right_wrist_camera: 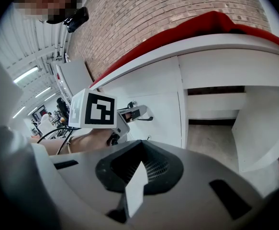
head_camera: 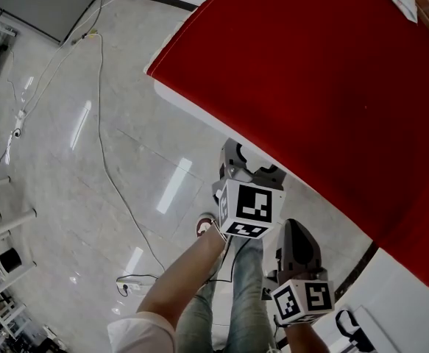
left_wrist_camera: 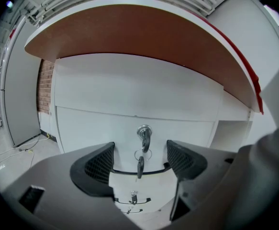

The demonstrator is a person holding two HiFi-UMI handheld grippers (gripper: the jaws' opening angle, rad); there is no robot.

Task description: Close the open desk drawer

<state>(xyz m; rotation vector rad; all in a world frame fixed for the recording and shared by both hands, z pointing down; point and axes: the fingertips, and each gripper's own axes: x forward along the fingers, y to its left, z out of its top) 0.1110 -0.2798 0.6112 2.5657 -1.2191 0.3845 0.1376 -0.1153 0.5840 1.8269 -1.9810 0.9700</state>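
Observation:
The white drawer front (left_wrist_camera: pixel 129 104) fills the left gripper view, under the desk's red top (head_camera: pixel 310 72). A lock with a hanging key (left_wrist_camera: pixel 143 137) sits at its middle, above a curved black handle (left_wrist_camera: pixel 139 170). My left gripper (left_wrist_camera: pixel 140 164) is open, level with that handle, one jaw on each side of it. From the head view, the left gripper (head_camera: pixel 247 160) points at the desk's near edge, which hides the drawer. My right gripper (head_camera: pixel 296 230) hangs back lower right, shut and empty (right_wrist_camera: pixel 139 169). I cannot tell how far the drawer stands out.
Lower drawers with small handles (left_wrist_camera: pixel 132 200) sit beneath. An open knee space (right_wrist_camera: pixel 216 128) lies right of the drawer unit. A brick wall (right_wrist_camera: pixel 168 8) stands behind the desk. A cable (head_camera: pixel 107 160) trails over the pale floor, and the person's legs (head_camera: pixel 221 300) stand below the grippers.

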